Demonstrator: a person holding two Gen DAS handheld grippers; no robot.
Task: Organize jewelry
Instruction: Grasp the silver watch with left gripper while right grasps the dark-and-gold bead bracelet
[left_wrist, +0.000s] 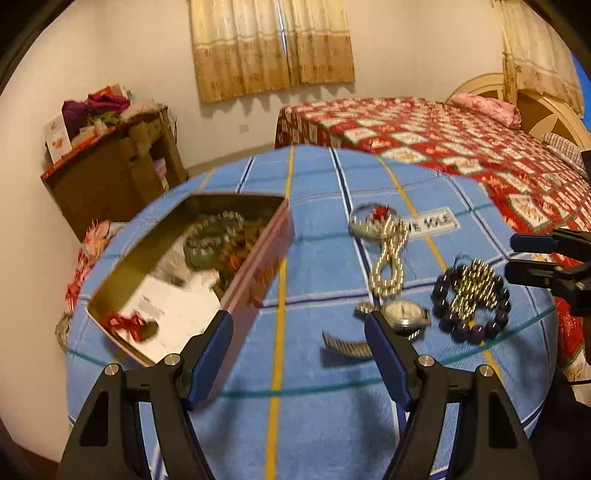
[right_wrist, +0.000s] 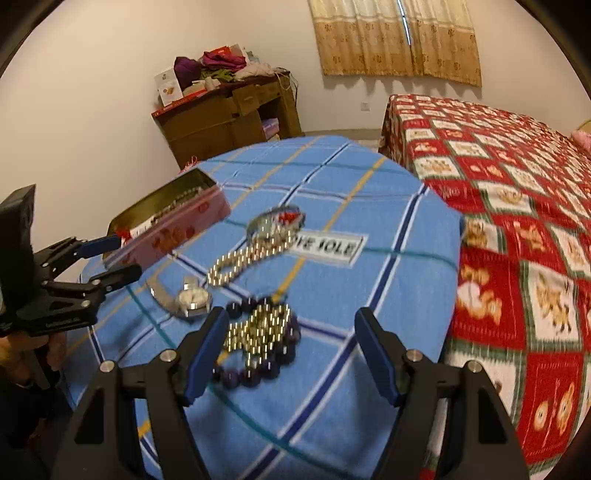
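Both grippers, left gripper (left_wrist: 297, 345) and right gripper (right_wrist: 288, 349), gaped empty; the purple bead bracelet (right_wrist: 258, 347) lay outside the tin (left_wrist: 255, 258), tangled, I think, with a gold chain (right_wrist: 258, 328) that might drag along.

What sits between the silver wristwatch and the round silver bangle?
A looped silver bead necklace lies between the wristwatch and bangle, clearest in the left wrist view.

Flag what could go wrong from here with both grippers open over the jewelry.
1. The gold bead strand lies tangled on the purple bead bracelet; the right gripper may lift both together.
2. The watch sits right at the left gripper's finger; closing could snag its band.
3. The tin already holds beads; a dropped piece could tangle.
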